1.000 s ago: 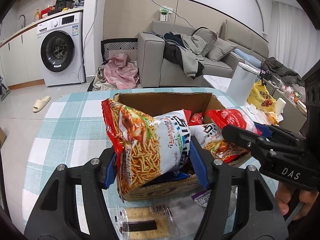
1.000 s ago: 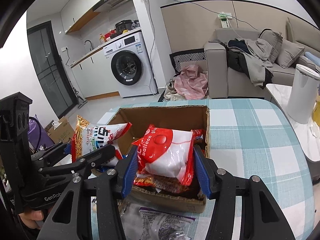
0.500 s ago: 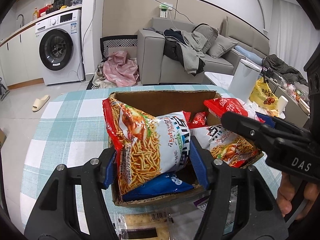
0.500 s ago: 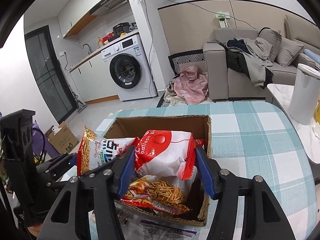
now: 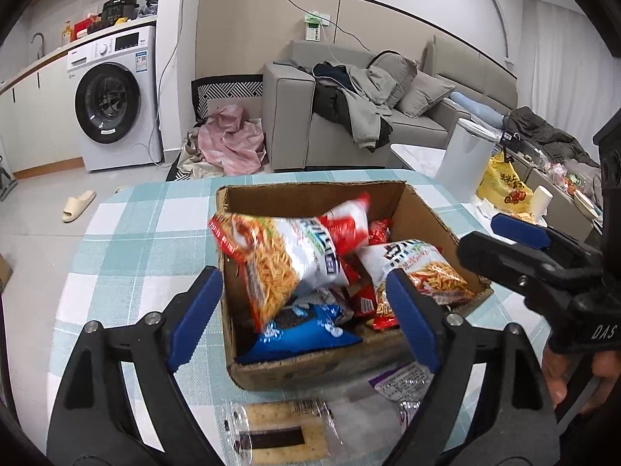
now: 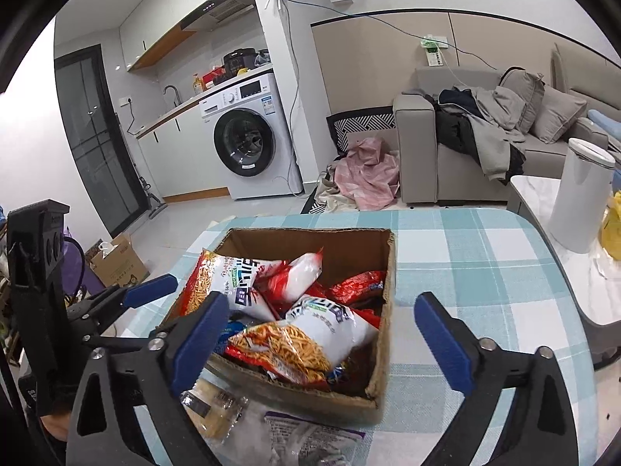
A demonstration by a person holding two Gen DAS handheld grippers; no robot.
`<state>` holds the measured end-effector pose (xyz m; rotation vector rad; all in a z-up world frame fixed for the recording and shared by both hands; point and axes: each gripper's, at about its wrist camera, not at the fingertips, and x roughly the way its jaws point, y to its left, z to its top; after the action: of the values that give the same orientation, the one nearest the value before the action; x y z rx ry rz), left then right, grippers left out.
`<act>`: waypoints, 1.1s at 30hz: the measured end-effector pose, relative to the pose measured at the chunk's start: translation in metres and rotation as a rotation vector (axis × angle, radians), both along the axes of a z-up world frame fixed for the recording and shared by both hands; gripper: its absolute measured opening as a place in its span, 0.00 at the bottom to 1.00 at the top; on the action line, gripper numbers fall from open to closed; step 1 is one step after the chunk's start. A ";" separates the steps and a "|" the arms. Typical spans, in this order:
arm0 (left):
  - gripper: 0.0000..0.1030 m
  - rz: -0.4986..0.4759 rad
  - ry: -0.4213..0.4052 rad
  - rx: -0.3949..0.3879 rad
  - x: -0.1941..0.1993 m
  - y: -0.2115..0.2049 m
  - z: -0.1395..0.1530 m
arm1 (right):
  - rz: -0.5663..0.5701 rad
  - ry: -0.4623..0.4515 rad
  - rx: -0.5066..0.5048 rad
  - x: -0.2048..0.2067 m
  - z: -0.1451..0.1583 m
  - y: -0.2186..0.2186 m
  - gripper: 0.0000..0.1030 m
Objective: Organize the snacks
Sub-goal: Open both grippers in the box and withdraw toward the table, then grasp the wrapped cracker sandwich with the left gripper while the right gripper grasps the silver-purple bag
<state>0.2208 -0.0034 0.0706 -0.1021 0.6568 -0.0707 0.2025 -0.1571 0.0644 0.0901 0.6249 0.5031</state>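
An open cardboard box sits on the checked table and holds several snack bags. A noodle-snack bag is blurred, dropping into the box's left side. A red and white bag lies behind it. Another noodle-snack bag lies at the right front, with a blue bag below. My left gripper is open and empty over the box's near edge. My right gripper is open and empty over the box.
A clear-wrapped cracker pack and a purple-labelled clear pack lie on the table before the box. A white bin and yellow bag stand to the right. A sofa and washing machine are beyond.
Both grippers opened and let go of their bags. The noodle-snack bag and the red and white bag dropped into the box. Both grippers drew back slightly.
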 end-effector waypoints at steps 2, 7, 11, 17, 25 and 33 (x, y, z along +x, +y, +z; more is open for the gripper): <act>0.85 0.004 -0.002 0.002 -0.006 -0.001 0.002 | -0.004 0.007 0.012 -0.004 -0.001 -0.005 0.99; 0.95 0.014 -0.020 0.009 -0.025 -0.003 0.007 | 0.000 0.011 0.010 -0.015 -0.005 -0.009 0.99; 0.99 0.028 -0.049 0.020 -0.045 -0.003 0.011 | 0.017 0.013 0.012 -0.025 -0.009 -0.010 1.00; 0.99 0.028 -0.068 0.025 -0.068 -0.003 0.017 | 0.039 0.022 0.023 -0.037 -0.011 -0.007 1.00; 0.99 0.050 -0.075 0.029 -0.093 -0.001 0.017 | 0.060 0.034 0.032 -0.049 -0.020 -0.006 1.00; 0.99 0.065 -0.077 0.042 -0.112 0.003 0.008 | 0.068 0.044 0.029 -0.062 -0.028 -0.010 1.00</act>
<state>0.1087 -0.0004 0.0784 -0.0799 0.5772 0.0018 0.1407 -0.1676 0.0363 0.1080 0.6651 0.5773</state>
